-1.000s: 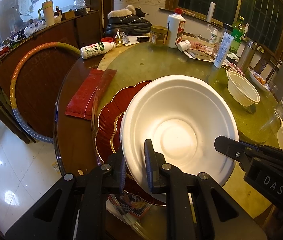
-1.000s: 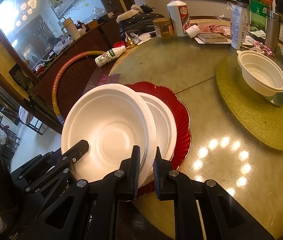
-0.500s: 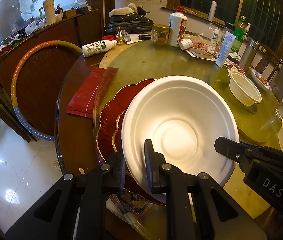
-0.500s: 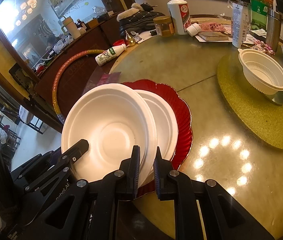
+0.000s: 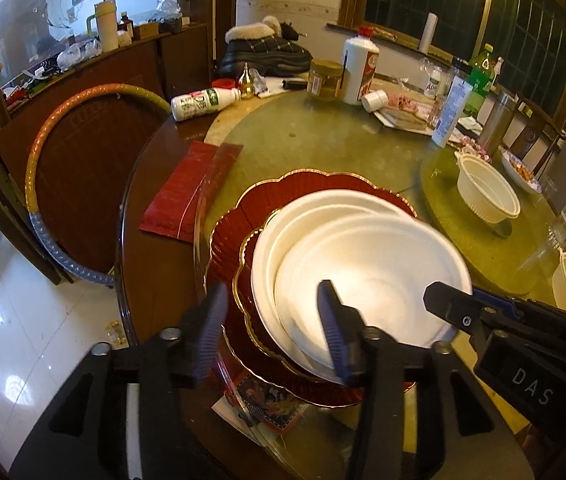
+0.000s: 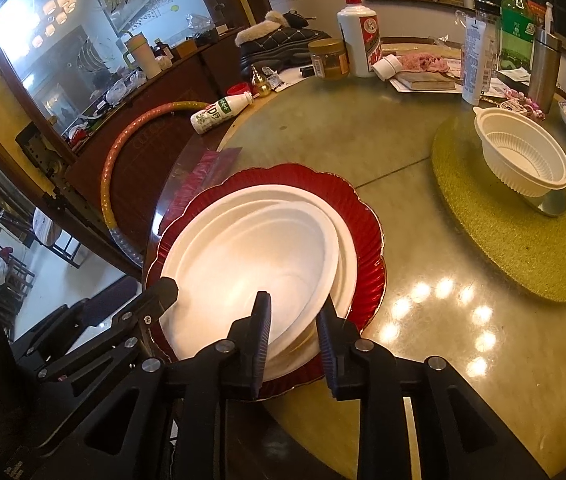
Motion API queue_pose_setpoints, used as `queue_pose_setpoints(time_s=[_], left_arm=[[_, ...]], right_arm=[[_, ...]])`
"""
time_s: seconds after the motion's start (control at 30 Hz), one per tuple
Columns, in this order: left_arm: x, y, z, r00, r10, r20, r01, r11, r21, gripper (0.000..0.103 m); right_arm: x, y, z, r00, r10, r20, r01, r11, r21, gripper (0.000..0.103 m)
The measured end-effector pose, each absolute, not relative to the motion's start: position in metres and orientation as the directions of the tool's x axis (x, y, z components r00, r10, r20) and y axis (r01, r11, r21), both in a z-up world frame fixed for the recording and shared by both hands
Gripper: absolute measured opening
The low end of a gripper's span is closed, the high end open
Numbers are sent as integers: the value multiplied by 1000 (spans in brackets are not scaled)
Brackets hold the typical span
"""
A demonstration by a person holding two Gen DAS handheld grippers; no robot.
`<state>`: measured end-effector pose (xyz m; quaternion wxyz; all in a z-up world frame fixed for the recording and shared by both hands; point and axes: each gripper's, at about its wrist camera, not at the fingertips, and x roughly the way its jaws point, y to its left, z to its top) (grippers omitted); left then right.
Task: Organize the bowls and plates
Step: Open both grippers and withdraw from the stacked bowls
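Both grippers' jaws, left gripper [image 5: 271,332] and right gripper [image 6: 293,344], have just been opening off the white bowl [image 6: 251,268], releasing it onto the red plate [image 6: 367,216] near the table's edge; next, withdraw cleanly.

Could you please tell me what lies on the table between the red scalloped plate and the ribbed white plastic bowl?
In the right wrist view, only bare glass tabletop and the green mat's near edge separate the red scalloped plate from the ribbed white plastic bowl.
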<state>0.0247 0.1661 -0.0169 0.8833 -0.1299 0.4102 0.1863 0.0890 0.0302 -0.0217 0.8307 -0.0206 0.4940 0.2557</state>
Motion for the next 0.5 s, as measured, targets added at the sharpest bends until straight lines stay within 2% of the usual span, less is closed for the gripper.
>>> queue_pose_setpoints(time_s=[0.07, 0.13, 0.3, 0.33, 0.4, 0.5], left_arm=[[21, 167, -12, 606, 227, -762, -440, 894, -84, 51], [17, 169, -7, 620, 230, -751, -449, 888, -98, 54], [-5, 176, 12, 696, 251, -673, -487, 854, -185, 71], [-8, 175, 16, 710, 259, -654, -494, 846, -201, 76], [-13, 171, 23, 738, 267, -619, -496, 838, -229, 80], [-9, 158, 31, 763, 255, -594, -463, 857, -227, 82]], right_arm=[[88, 27, -19, 388, 406, -827, -441, 870, 220, 31], [86, 22, -15, 406, 412, -816, -436, 872, 223, 44], [83, -8, 6, 496, 468, -731, -393, 872, 291, 61], [82, -14, 10, 511, 482, -711, -388, 868, 309, 68], [81, -30, 15, 549, 491, -676, -366, 869, 334, 76], [83, -53, 11, 568, 493, -659, -333, 870, 363, 77]])
